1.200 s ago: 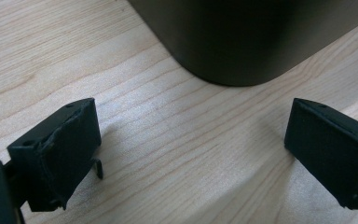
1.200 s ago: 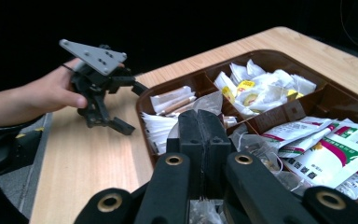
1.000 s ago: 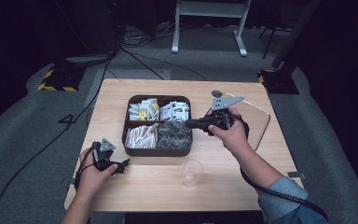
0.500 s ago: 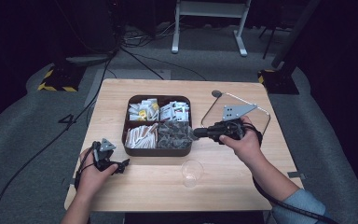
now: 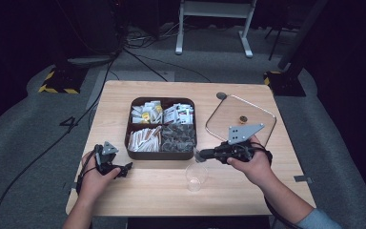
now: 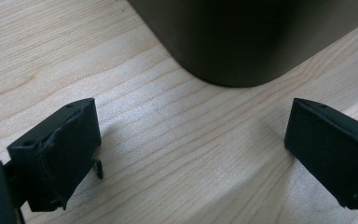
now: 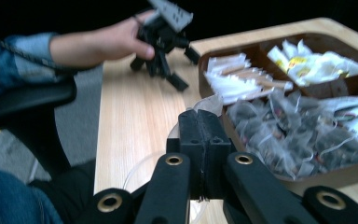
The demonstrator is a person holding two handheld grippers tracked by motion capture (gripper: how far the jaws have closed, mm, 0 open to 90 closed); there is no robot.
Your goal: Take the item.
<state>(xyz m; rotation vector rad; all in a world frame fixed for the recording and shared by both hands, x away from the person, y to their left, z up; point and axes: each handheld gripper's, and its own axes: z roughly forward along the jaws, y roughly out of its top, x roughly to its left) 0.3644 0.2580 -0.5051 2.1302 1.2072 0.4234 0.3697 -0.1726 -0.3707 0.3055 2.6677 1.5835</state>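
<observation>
A dark brown four-part tray [image 5: 161, 155] sits mid-table, with paper sachets, sticks and dark mesh tea bags [image 5: 177, 137] in its compartments. My right gripper [image 5: 200, 154] hovers at the tray's front right corner, just above a clear plastic cup [image 5: 196, 177]. Its jaws are shut on a translucent tea bag [image 7: 209, 103] that peeks past the tips of this gripper [image 7: 199, 121]. My left gripper [image 5: 124, 169] rests on the wood beside the tray's front left corner [image 6: 242, 37]. The left gripper [image 6: 191, 140] is open with bare table between its jaws.
A glass lid [image 5: 240, 119] with a small knob lies on the table to the right of the tray, behind my right hand. The table's front edge runs close below the cup. Cables and a metal stand lie on the dark floor beyond.
My right gripper has drawn back from over the tray's tea bag compartment toward the person, ending above the cup. The left hand has stayed still.
</observation>
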